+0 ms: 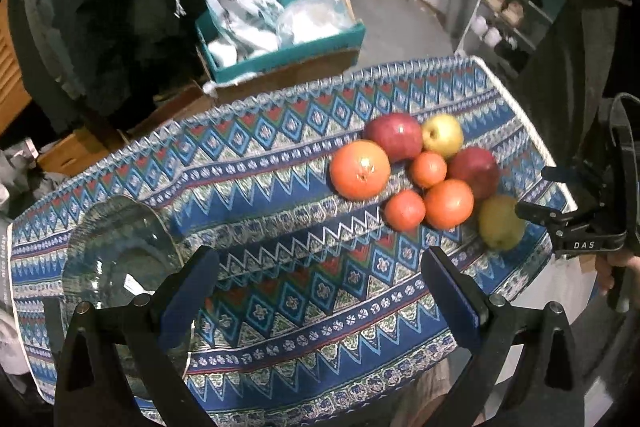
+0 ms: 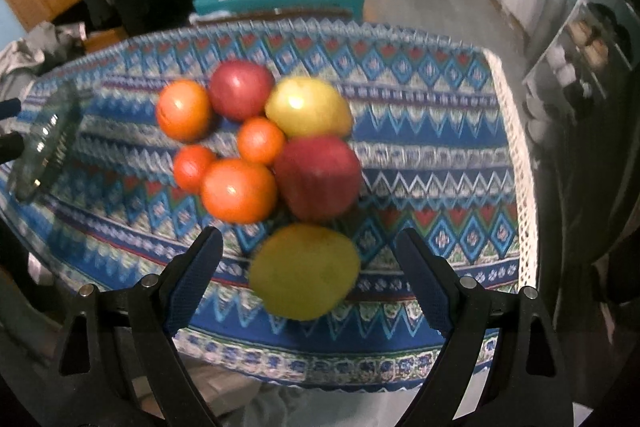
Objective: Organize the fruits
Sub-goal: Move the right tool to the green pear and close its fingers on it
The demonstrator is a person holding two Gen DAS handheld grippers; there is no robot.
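Observation:
A cluster of fruit lies on the patterned tablecloth [image 1: 280,187]: two red apples [image 1: 394,135], two yellow-green apples and several oranges [image 1: 359,169]. A clear glass bowl [image 1: 116,247] stands at the table's left end, also at the left edge of the right wrist view [image 2: 44,143]. My left gripper [image 1: 320,267] is open and empty above the cloth between bowl and fruit. My right gripper [image 2: 308,247] is open, with the nearest yellow-green apple [image 2: 305,271] between its fingers, untouched. It also shows in the left wrist view [image 1: 532,191] beside that apple [image 1: 500,223].
Behind the table stand a teal box [image 1: 288,55] with plastic bags and brown cardboard boxes [image 1: 80,147]. A shoe rack [image 1: 520,7] stands at the back right. The white lace table edge [image 2: 520,187] runs along the right.

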